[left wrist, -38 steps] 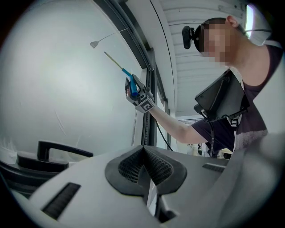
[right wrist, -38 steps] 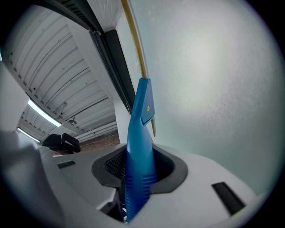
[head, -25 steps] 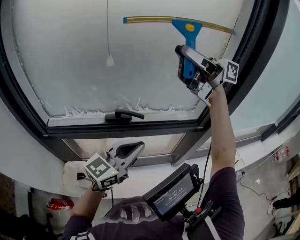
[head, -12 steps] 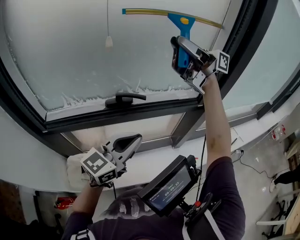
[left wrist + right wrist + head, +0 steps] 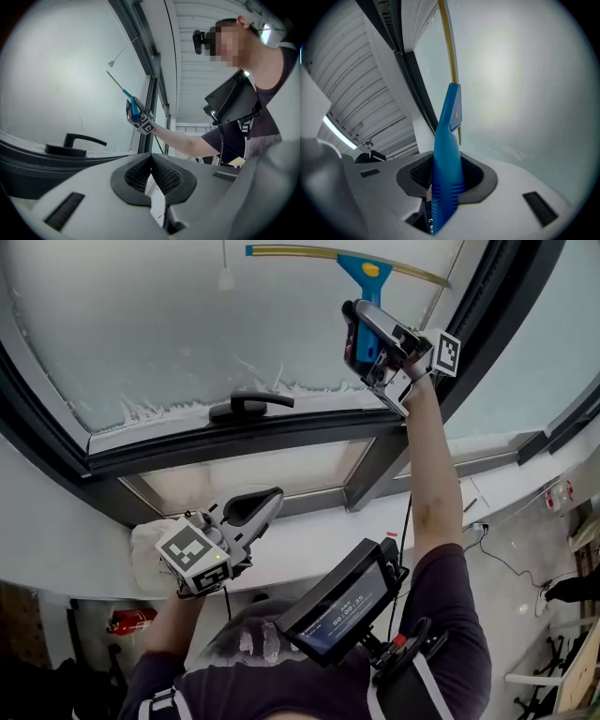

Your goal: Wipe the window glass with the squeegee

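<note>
A squeegee [image 5: 371, 274] with a blue handle and a long yellowish blade lies against the frosted window glass [image 5: 141, 324], high on the pane's right side. My right gripper [image 5: 364, 336] is shut on its handle just below the blade. The right gripper view shows the blue handle [image 5: 446, 164] clamped between the jaws, with the blade [image 5: 449, 56] running up along the glass. My left gripper [image 5: 265, 501] hangs low by the sill, shut with nothing in it. In the left gripper view its jaws [image 5: 151, 173] meet, and the squeegee [image 5: 123, 90] shows far off.
A black window handle [image 5: 248, 406] sits on the sash's bottom rail. A pull cord [image 5: 225, 277] hangs in front of the glass left of the blade. The dark frame post [image 5: 487, 324] runs close to my right gripper. A white cloth [image 5: 145, 554] lies on the sill beside my left gripper.
The squeegee and my right gripper have come a little way down the glass toward the window handle. My left gripper stays low by the sill, still shut.
</note>
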Demonstrator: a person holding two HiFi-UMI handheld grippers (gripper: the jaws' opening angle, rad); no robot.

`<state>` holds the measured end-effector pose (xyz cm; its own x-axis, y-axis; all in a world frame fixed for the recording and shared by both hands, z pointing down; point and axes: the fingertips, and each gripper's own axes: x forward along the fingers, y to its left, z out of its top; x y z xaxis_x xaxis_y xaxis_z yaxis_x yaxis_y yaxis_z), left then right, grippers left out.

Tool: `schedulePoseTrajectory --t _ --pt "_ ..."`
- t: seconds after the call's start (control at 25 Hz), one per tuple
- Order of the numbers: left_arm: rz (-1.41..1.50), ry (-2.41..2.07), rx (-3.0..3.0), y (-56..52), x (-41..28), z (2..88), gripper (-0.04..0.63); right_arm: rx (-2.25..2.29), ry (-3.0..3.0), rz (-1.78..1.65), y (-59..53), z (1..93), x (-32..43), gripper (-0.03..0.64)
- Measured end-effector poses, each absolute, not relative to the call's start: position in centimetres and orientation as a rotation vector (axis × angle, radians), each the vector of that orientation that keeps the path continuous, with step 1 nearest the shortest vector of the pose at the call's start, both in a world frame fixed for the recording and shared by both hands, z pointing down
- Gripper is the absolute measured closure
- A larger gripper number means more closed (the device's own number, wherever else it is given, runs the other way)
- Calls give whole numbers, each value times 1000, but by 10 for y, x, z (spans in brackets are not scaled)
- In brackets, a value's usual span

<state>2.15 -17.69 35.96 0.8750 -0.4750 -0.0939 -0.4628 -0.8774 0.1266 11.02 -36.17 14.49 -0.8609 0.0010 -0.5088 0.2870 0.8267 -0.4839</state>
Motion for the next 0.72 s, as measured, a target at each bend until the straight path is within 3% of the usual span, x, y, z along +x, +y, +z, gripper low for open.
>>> schedulePoseTrajectory --t 0.72 --pt "-202 -921 2871 -197 74 358 588 260 2496 -888 -366 208 116 503"
